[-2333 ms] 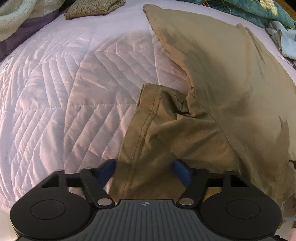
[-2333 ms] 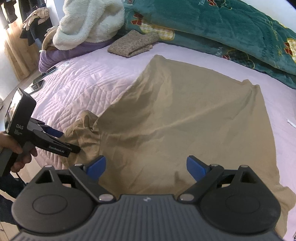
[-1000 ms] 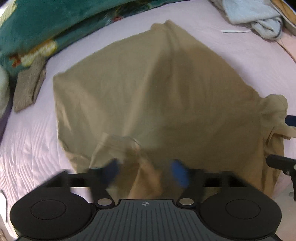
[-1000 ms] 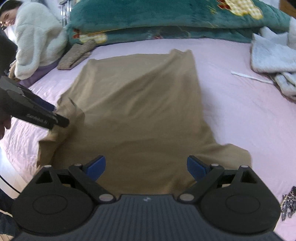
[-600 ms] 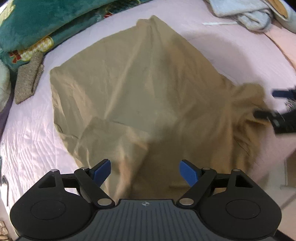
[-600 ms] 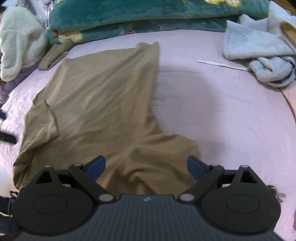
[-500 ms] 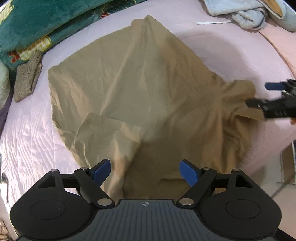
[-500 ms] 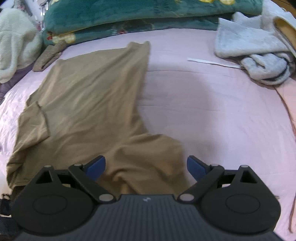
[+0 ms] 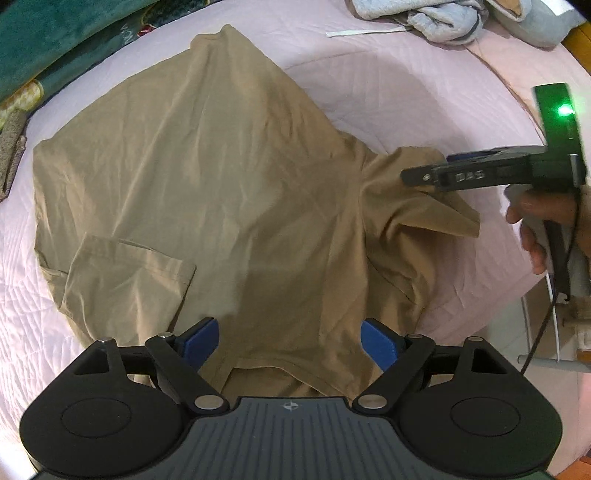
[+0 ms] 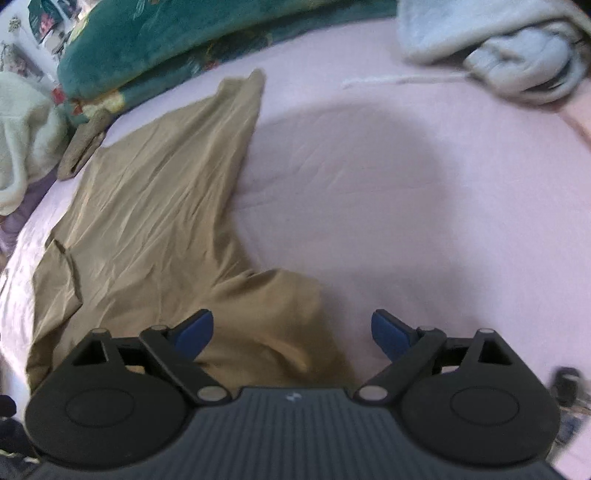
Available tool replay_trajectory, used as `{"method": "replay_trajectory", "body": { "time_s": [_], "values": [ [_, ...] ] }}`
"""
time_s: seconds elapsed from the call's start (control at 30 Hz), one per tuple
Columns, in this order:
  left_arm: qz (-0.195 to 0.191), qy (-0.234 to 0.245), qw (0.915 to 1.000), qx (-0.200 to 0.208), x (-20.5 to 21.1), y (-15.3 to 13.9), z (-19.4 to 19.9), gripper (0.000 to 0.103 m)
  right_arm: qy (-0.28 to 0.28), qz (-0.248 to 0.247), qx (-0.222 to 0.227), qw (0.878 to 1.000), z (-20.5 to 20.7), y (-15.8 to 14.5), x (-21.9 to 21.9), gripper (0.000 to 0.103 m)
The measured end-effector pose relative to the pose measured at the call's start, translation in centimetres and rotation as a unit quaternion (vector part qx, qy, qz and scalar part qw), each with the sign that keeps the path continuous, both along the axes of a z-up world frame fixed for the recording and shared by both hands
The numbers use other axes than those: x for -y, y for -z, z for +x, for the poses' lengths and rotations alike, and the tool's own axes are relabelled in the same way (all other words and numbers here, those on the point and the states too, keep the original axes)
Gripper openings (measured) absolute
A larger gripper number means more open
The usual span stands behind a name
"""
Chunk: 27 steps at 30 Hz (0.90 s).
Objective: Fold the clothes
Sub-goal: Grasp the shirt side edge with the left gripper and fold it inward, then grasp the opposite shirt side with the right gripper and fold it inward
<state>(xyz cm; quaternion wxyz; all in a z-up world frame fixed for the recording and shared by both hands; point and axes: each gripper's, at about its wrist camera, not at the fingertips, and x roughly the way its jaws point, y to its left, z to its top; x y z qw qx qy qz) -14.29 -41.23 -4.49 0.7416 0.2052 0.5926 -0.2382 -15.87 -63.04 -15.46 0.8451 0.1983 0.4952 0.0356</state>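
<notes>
A tan T-shirt (image 9: 229,177) lies spread on the pink quilted bed (image 9: 406,85), its left sleeve (image 9: 125,280) folded in over the body. My left gripper (image 9: 291,341) hovers open above the collar end, with nothing pinched. My right gripper (image 9: 428,168) reaches in from the right, held by a hand (image 9: 543,221), right over the crumpled right sleeve (image 9: 424,214). In the right wrist view the right gripper (image 10: 291,332) is closing; the sleeve (image 10: 273,314) lies between its blue fingertips (image 10: 195,330), and the pads do not press on it.
A teal blanket (image 10: 184,44) runs along the far side. Pale blue-grey clothes (image 10: 517,55) and a white strip (image 9: 362,32) lie at the far right. A brown knitted piece (image 10: 85,144) and a cream fleece (image 10: 22,129) sit at the left. The bed's edge (image 9: 517,295) drops off at the right.
My left gripper let go of the left sleeve, which now lies folded on the shirt, and drew back. My right gripper swung right and down over the right sleeve, jaws narrowing.
</notes>
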Motion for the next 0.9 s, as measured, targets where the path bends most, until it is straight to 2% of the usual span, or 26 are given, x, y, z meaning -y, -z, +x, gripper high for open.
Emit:
{"method": "replay_trajectory", "body": {
  "time_s": [0.03,0.1,0.13,0.23,0.5,0.77,0.9],
  "values": [
    [0.0,-0.001,1.0,0.001,-0.2,0.0,0.1,0.085,-0.01,0.006,-0.004,1.0,0.4,0.4,-0.3,0.062],
    [0.002,-0.003,1.0,0.001,-0.7,0.1,0.2,0.085,-0.021,0.007,-0.009,1.0,0.7,0.7,-0.5,0.015],
    [0.002,-0.007,1.0,0.001,-1.0,0.1,0.3,0.085,-0.024,0.008,-0.01,1.0,0.7,0.7,-0.6,0.006],
    [-0.003,-0.018,0.9998,-0.003,-2.1,0.2,0.5,0.085,-0.031,0.0,-0.004,1.0,0.3,-0.4,-1.3,0.004],
    [-0.036,-0.021,0.9991,0.005,-6.1,-0.4,-0.1,0.085,-0.034,-0.077,0.008,0.996,0.6,-5.7,-5.4,0.004],
    [-0.07,-0.055,0.9959,0.016,-15.6,-1.2,-1.8,0.085,-0.04,-0.137,0.0,0.99,3.0,-9.8,-13.5,0.003],
    [-0.087,-0.081,0.9927,0.021,-20.1,-1.4,-1.4,0.085,-0.027,-0.157,-0.015,0.987,5.2,-10.3,-18.9,0.003]
  ]
}}
